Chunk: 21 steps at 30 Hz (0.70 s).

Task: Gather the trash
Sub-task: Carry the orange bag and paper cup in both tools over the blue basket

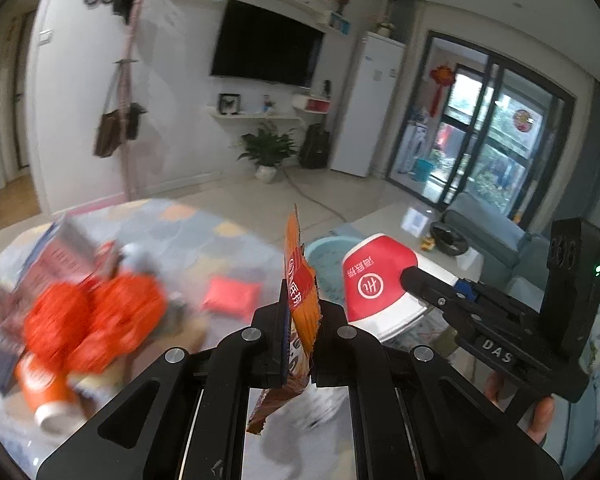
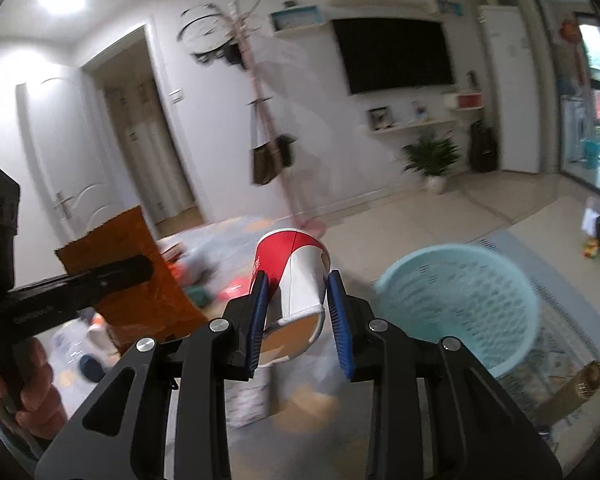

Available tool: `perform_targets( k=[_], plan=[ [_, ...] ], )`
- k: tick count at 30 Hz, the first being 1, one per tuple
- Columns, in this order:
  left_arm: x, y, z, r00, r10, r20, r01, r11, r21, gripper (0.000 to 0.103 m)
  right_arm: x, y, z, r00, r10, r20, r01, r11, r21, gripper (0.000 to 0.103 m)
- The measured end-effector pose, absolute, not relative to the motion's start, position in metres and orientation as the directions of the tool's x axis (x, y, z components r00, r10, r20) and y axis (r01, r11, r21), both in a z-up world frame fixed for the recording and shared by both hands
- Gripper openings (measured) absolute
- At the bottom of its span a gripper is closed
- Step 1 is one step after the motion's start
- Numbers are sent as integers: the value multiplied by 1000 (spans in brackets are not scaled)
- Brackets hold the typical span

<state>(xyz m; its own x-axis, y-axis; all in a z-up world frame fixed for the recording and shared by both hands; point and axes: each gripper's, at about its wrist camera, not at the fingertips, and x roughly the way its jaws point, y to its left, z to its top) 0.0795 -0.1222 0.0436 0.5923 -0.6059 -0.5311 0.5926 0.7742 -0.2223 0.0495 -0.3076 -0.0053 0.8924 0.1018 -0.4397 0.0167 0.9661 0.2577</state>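
Left gripper (image 1: 300, 308) tilted downward, jaws clamped flat on an orange wrapper (image 1: 300, 280) standing on edge between them. Right gripper (image 2: 296, 300), just right of it and also angled down, pinches a red-and-white paper cup (image 2: 296, 276) lying sideways, mouth toward the camera. Beyond and right of the right gripper: a light blue basket (image 2: 460, 304), apart from the cup. Left of the left gripper, blurred litter, an orange cup (image 1: 44, 392) among it; only the left wrist view shows this. A hand (image 2: 24, 384) grips the left handle.
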Motion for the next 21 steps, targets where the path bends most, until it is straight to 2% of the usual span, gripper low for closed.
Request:
perform_targets(
  k=[4, 10, 21],
  plan=[
    [99, -165, 48, 520, -670, -531, 650, 713, -263, 5, 50, -343, -9, 894, -2, -448, 127, 960, 250, 27],
    [132, -232, 30, 410, -708, -575, 689, 653, -313, 5, 67, -389, -32, 849, -193, -491, 326, 924, 201, 27],
    [180, -307, -42, 249, -679, -690, 681, 630, -374, 5, 111, -426, -96, 715, -300, -631, 481, 867, 132, 27]
  ],
)
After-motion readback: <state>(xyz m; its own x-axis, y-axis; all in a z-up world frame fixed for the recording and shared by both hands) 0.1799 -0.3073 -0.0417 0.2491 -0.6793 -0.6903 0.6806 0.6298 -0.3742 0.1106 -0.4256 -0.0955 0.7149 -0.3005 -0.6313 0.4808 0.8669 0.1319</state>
